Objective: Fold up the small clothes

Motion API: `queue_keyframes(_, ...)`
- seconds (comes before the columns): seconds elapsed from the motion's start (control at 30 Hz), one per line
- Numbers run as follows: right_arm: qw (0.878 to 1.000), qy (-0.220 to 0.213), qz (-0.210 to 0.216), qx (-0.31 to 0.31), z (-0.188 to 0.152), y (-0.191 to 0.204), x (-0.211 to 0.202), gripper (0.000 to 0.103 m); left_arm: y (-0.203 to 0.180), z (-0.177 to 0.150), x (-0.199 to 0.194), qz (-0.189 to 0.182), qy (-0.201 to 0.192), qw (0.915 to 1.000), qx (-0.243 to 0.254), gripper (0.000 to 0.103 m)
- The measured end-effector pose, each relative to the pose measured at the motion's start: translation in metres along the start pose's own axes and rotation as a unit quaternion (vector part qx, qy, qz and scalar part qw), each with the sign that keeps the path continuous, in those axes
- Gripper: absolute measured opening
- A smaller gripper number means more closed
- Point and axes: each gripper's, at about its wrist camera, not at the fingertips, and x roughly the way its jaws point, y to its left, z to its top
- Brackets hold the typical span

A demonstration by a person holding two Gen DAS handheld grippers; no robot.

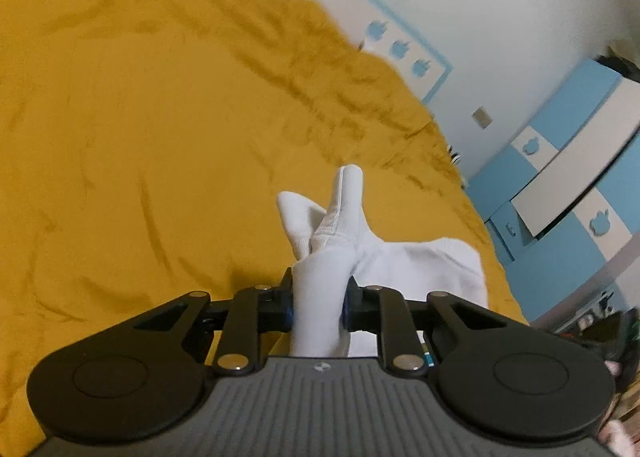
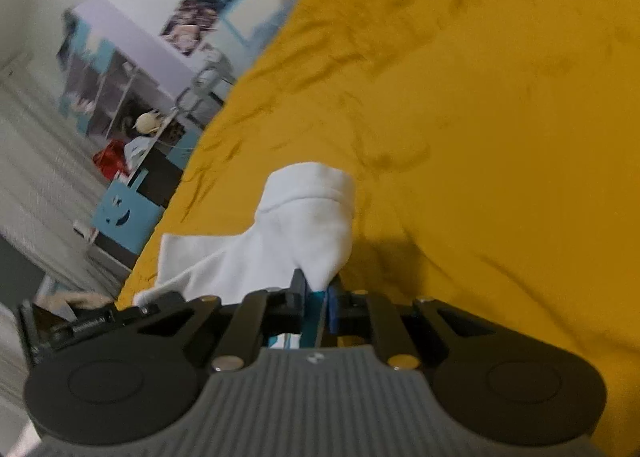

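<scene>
Both grippers, left [image 1: 319, 299] and right [image 2: 316, 293], pinch white socks [image 1: 340, 225]

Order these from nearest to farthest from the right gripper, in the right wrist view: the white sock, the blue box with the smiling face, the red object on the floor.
1. white sock: clamped in the right gripper, above the yellow bedspread.
2. blue box: left, beside the bed.
3. red object: farther left, behind the box.
</scene>
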Motion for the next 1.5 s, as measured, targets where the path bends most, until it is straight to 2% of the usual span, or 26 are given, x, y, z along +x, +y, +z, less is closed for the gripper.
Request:
queue_keyframes(0.13, 0.999, -0.035, 0.012, -0.031, -0.005, 0.041, -0.051, 0.004, -0.034, -0.008, -0.050, 0.003, -0.054, 0.9980, 0.034, 0.022)
queue_keyframes(0.27, 0.996, -0.066, 0.018, -0.065, -0.017, 0.082, -0.107, 0.004, -0.068, -0.023, -0.104, 0.004, -0.106, 0.9924, 0.062, 0.022)
queue_keyframes(0.53, 0.985, -0.120, 0.037, -0.115, -0.059, 0.136, -0.242, 0.004, -0.137, -0.057, -0.208, -0.034, -0.174, 0.9813, 0.074, 0.021)
queue_keyframes(0.73, 0.981, -0.137, 0.041, -0.131, -0.095, 0.152, -0.346, 0.004, -0.191, -0.083, -0.265, -0.064, -0.170, 0.9782, 0.101, 0.021)
queue_keyframes(0.9, 0.986, -0.114, 0.027, -0.120, -0.129, 0.143, -0.405, 0.004, -0.205, -0.107, -0.274, -0.083, -0.136, 0.9823, 0.099, 0.021)
queue_keyframes(1.03, 0.990, -0.095, 0.013, -0.104, -0.154, 0.122, -0.413, 0.004, -0.185, -0.127, -0.257, -0.083, -0.095, 0.9890, 0.077, 0.021)
queue_keyframes(1.2, 0.997, -0.046, -0.006, -0.065, -0.169, 0.079, -0.370, 0.004, -0.153, -0.134, -0.209, -0.057, -0.035, 0.9957, 0.065, 0.021)
queue_keyframes(1.37, 0.999, -0.018, -0.022, -0.043, -0.150, 0.047, -0.314, 0.004, -0.126, -0.114, -0.161, -0.052, 0.008, 0.9972, 0.054, 0.021)
queue_keyframes(1.5, 0.998, 0.019, -0.045, -0.035, -0.134, 0.023, -0.262, 0.004, -0.106, -0.108, -0.115, -0.030, 0.058, 0.9963, 0.056, 0.021)
